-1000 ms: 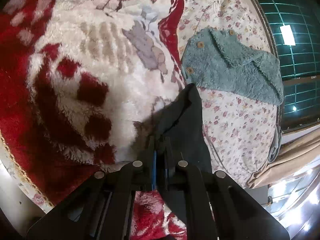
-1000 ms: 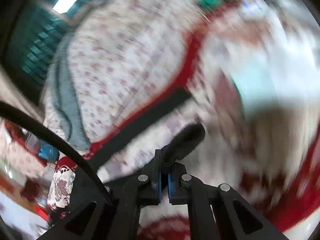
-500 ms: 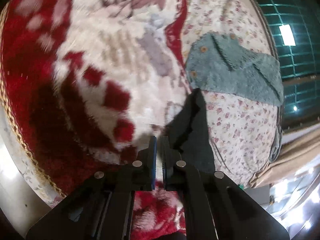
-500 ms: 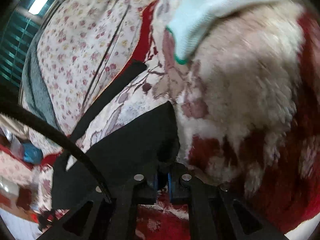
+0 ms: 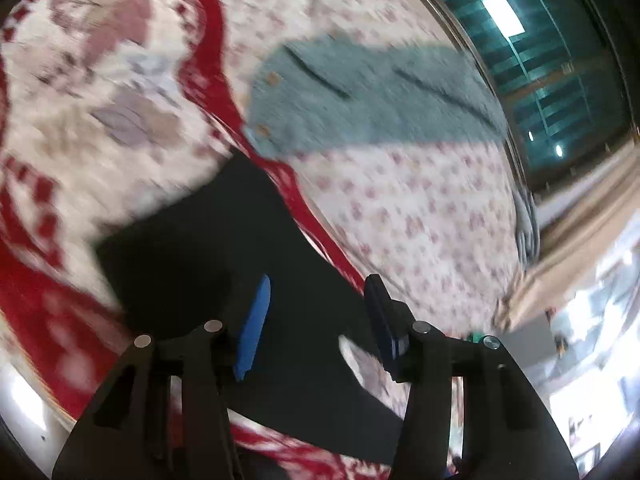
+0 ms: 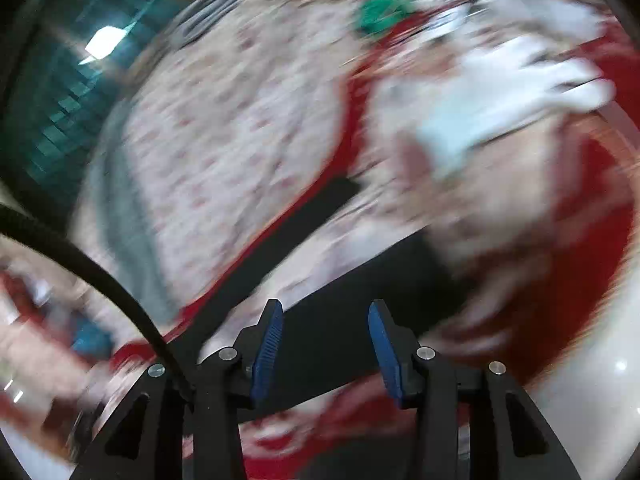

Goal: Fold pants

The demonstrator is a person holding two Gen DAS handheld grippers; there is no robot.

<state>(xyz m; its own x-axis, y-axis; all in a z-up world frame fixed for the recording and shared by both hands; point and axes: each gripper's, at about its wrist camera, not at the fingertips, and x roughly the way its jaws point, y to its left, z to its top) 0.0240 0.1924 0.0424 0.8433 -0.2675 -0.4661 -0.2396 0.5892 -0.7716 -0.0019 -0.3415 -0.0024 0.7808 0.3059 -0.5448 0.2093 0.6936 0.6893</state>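
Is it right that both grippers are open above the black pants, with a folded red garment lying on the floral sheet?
Not quite: in the left wrist view the garment on the floral sheet is blue-green. Both the left gripper and right gripper are open above the black pants.

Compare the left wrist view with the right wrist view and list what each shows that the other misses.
Only the left wrist view shows the fuzzy teal buttoned garment on the floral sheet. Only the right wrist view shows a blurred white cloth, a green object and a black cable. Both show the black pants lying on the red-and-white fleece blanket, with the left gripper and right gripper open above them.
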